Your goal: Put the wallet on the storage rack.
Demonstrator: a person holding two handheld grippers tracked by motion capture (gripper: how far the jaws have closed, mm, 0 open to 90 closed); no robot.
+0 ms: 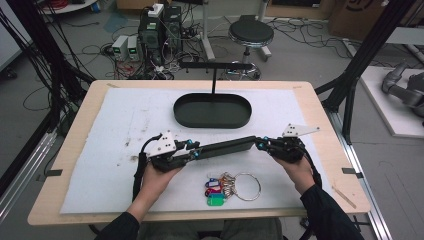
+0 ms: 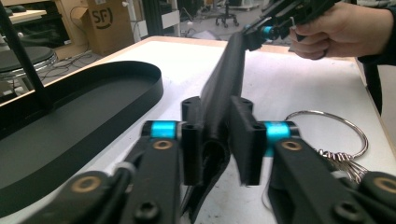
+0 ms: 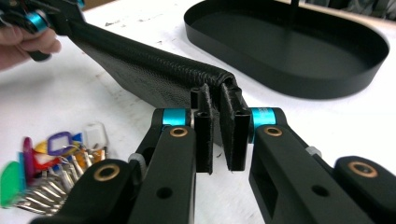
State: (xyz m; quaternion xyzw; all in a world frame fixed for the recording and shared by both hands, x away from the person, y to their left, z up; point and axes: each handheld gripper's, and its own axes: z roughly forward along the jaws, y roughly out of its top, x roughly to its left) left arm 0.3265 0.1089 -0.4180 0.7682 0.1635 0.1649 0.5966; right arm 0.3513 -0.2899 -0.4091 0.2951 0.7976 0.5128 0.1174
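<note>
Pouch (image 1: 225, 147): long, black, textured, slim. Held off the white mat (image 1: 125, 120), stretched between the two grippers, near the front middle of the table (image 1: 320, 107). In the high view it runs from lower left up to the right, in front of the tray (image 1: 212, 111) and behind the key ring (image 1: 246, 186). In the left gripper view the pouch (image 2: 226, 88) stands on edge and recedes toward the far hand.

Left gripper (image 1: 192, 148): jaws closed to a narrow gap and clamped on the pouch's left end; in its own view the left gripper (image 2: 217, 140) has a pad on either face of the pouch. Held in the person's left hand (image 1: 159, 172).

Right gripper (image 1: 260, 144): jaws likewise drawn nearly together, pinching the pouch's right end; in its own view the right gripper (image 3: 219, 135) grips the rolled, stitched edge of the pouch (image 3: 154, 70). Held in the right hand (image 1: 295, 167).

Tray: black, oval, shallow, with an upright T-shaped post (image 1: 214, 75) at its rear edge. Stands on the mat behind the pouch, apart from it.

Key ring: large metal ring with coloured tags (image 1: 214, 190) in red, blue, purple and green. Lies flat on the mat near the front edge, just below the pouch, between the two forearms.
</note>
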